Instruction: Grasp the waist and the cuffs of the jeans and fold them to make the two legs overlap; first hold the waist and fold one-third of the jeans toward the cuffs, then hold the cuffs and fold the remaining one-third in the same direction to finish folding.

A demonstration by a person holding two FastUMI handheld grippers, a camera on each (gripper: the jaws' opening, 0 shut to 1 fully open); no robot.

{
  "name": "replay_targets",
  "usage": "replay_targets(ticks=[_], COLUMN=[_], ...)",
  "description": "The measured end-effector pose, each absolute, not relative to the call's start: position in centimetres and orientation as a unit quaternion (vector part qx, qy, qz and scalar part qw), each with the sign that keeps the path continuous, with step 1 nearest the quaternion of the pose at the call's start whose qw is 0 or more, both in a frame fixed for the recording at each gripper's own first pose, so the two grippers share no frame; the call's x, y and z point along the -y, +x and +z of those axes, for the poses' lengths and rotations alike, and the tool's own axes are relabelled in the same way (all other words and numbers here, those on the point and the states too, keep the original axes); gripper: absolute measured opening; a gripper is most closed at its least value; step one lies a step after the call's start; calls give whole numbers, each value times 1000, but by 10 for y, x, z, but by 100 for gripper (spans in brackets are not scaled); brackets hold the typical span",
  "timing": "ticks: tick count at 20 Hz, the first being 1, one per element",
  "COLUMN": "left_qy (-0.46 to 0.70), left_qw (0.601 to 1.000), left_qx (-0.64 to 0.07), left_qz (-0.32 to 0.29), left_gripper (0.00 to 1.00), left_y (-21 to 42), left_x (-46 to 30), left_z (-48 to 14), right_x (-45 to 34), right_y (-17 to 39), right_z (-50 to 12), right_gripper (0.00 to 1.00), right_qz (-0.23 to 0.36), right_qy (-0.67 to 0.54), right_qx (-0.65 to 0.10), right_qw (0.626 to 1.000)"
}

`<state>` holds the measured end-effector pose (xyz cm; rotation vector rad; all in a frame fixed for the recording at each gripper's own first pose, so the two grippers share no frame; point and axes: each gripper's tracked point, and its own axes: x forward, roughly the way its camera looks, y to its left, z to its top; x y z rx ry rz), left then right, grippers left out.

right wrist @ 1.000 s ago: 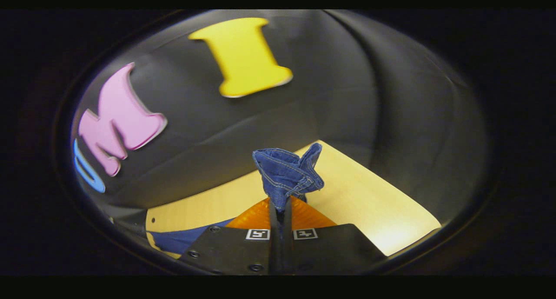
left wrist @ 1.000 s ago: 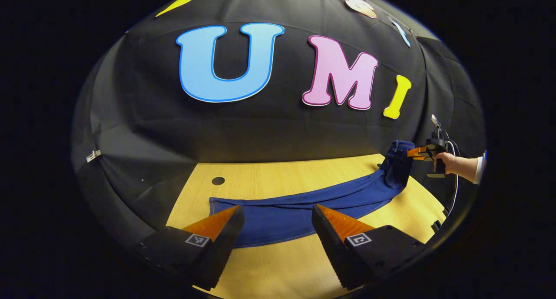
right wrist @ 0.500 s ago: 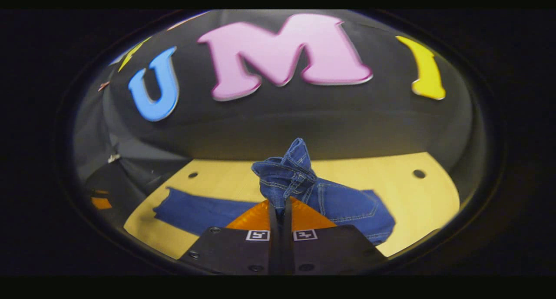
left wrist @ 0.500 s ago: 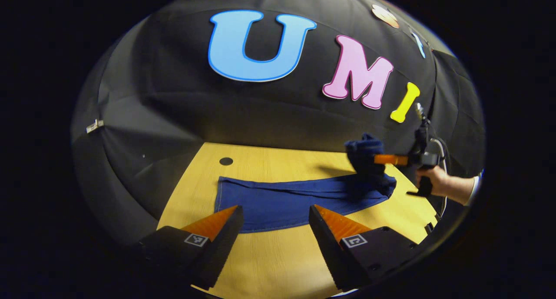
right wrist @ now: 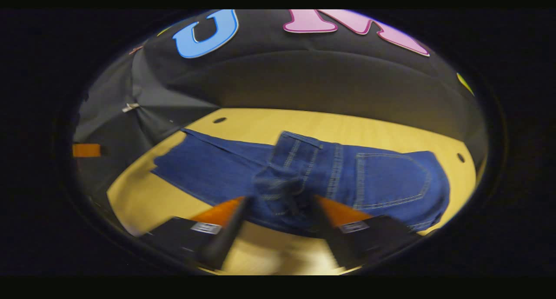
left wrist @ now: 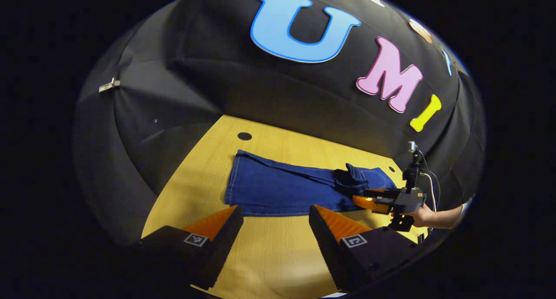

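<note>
Blue jeans [left wrist: 278, 192] lie flat on a wooden table [left wrist: 278, 255] just beyond the tips of the left gripper [left wrist: 276, 210], whose 2 fingers stand wide apart with nothing between them, over bare tabletop. To that gripper's right, a hand [left wrist: 423, 216] holds the right gripper [left wrist: 362, 200] at the bunched waist end. In the right gripper view, the waist [right wrist: 304, 168] is folded over onto the legs, a back pocket [right wrist: 391, 181] facing up. The right gripper [right wrist: 278, 205] has its 2 fingers spread, the blurred denim edge lying between them, apparently not pinched. The cuffs [left wrist: 232, 181] point toward a small round hole [left wrist: 244, 136] in the table.
</note>
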<state>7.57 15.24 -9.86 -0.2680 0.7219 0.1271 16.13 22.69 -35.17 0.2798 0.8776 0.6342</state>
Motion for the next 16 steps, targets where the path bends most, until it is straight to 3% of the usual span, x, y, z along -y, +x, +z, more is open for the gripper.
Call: replay_targets(ticks=[1, 2, 10, 16], left_qy=[-145, -163, -221, -256], left_qw=[921, 916, 875, 795], left_qx=[-357, -360, -404, -509], left_qz=[65, 71, 151, 210], left_gripper=[96, 96, 96, 96], left_y=[77, 82, 128, 131], left_x=[-156, -160, -225, -241], left_z=[-104, -108, -147, -218], right_x=[-223, -221, -167, -151], right_y=[161, 165, 186, 160], right_z=[-338, -330, -263, -261], right_gripper=[93, 97, 98, 98], right_qz=[303, 303, 321, 346], right_qy=[143, 147, 141, 114], right_qx=[-413, -407, -340, -336], right_qw=[847, 849, 873, 869])
